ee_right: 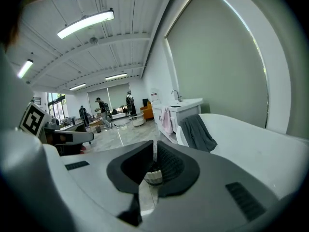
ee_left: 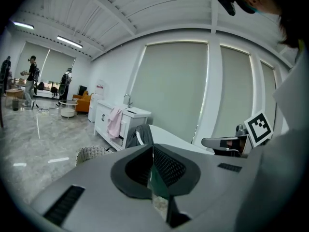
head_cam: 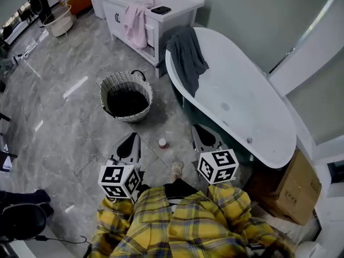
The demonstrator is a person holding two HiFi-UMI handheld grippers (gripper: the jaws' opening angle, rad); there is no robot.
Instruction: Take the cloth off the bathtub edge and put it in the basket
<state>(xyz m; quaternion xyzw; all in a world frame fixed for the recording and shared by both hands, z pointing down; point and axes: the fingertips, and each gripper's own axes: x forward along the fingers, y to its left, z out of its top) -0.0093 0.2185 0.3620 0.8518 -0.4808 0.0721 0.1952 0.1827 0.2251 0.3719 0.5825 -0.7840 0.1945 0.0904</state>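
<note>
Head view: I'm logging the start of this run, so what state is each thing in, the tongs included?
Grey cloth: draped over the bathtub edge, untouched.
Basket: upright on the floor, top open, inside too dark to read.
Bathtub: no water visible.
Pink towel: hanging over the vanity front.
Left tongs: shut, empty.
Right tongs: shut, empty.

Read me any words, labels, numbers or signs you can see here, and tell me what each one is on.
No text can be read anywhere.
Marker cubes: black-and-white square patterns only, no letters or numbers.
Cardboard box: no print can be made out.
</note>
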